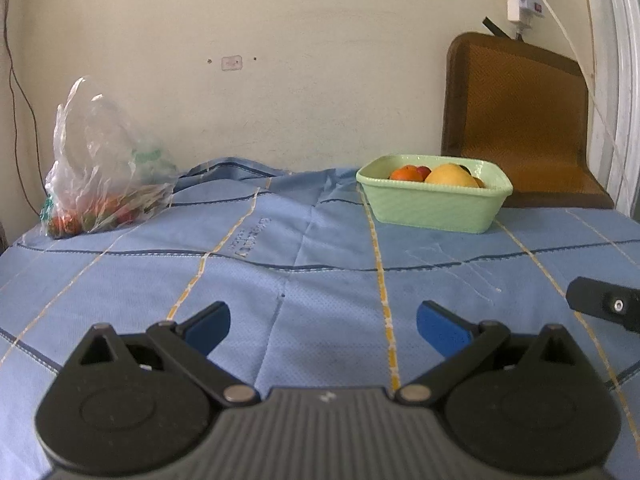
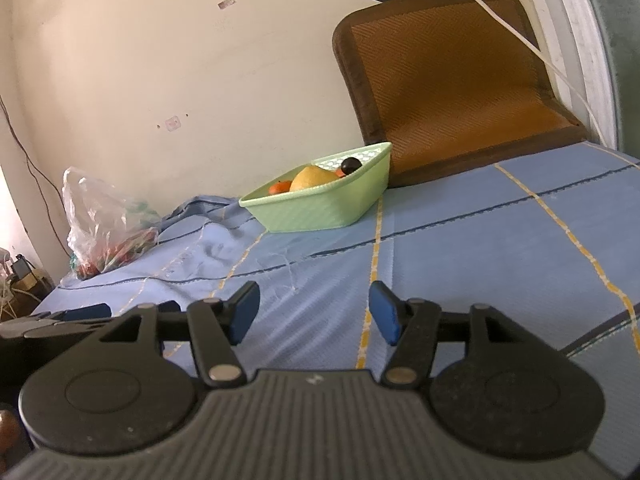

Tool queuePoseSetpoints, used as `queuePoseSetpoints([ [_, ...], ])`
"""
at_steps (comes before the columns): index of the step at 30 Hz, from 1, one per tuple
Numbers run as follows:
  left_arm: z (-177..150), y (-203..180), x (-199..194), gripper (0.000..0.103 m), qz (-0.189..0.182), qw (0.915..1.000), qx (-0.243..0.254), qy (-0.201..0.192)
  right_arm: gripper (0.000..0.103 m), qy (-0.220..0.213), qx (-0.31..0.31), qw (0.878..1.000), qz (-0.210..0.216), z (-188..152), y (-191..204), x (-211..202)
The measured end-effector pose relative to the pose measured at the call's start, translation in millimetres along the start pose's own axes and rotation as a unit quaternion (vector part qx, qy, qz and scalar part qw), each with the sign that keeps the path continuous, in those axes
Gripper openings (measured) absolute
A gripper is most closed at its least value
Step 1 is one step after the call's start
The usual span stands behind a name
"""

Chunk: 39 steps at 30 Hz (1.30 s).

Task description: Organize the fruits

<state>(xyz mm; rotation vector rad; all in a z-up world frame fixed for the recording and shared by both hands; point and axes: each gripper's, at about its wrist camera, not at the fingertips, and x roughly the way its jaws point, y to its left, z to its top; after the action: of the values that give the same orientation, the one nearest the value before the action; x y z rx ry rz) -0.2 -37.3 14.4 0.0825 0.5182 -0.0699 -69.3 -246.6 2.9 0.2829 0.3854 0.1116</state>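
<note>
A light green basket (image 1: 432,208) stands at the back right of the blue cloth, holding a yellow mango (image 1: 452,176), an orange fruit (image 1: 406,174) and a dark fruit. It also shows in the right wrist view (image 2: 320,210). A clear plastic bag (image 1: 100,168) with red and green fruit lies at the back left, also seen in the right wrist view (image 2: 108,224). My left gripper (image 1: 324,326) is open and empty over the cloth. My right gripper (image 2: 314,312) is open and empty, well short of the basket.
The surface is covered by a blue cloth (image 1: 304,248) with yellow and dark stripes, rumpled near the wall. A brown cushion (image 1: 516,120) leans on the wall behind the basket. White cables (image 2: 512,28) hang at the right. Part of the right gripper (image 1: 604,304) shows at the left view's edge.
</note>
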Motion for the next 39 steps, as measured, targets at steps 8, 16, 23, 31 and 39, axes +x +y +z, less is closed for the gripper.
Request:
queuePoseSetpoints([
  [8,0.2,-4.1,-1.2,0.103,0.001,0.9999,0.005,-0.01,0.066,-0.015,0.011,1.0,0.006,-0.5,-4.1,-6.1],
  [16,-0.1,-2.9,-2.5,0.103,0.002,0.9999,0.0,-0.015,0.066,-0.005,0.005,1.0,0.01,1.3,-2.0,-0.2],
  [23,-0.2,-4.8,-3.1,0.103,0.004,0.9998,0.003,-0.018,0.066,-0.008,0.009,1.0,0.016,1.0,-4.2,-1.8],
  [31,-0.1,-3.3,-3.3,0.103,-0.002,0.9998,-0.002,-0.018,0.066,-0.009,0.009,1.0,0.015,0.5,-4.5,-2.3],
  [39,-0.6,0.2,-3.1,0.103,-0.005,0.9998,-0.014,-0.017,0.067,-0.01,0.006,1.0,0.013,-0.1,-3.6,-2.6],
])
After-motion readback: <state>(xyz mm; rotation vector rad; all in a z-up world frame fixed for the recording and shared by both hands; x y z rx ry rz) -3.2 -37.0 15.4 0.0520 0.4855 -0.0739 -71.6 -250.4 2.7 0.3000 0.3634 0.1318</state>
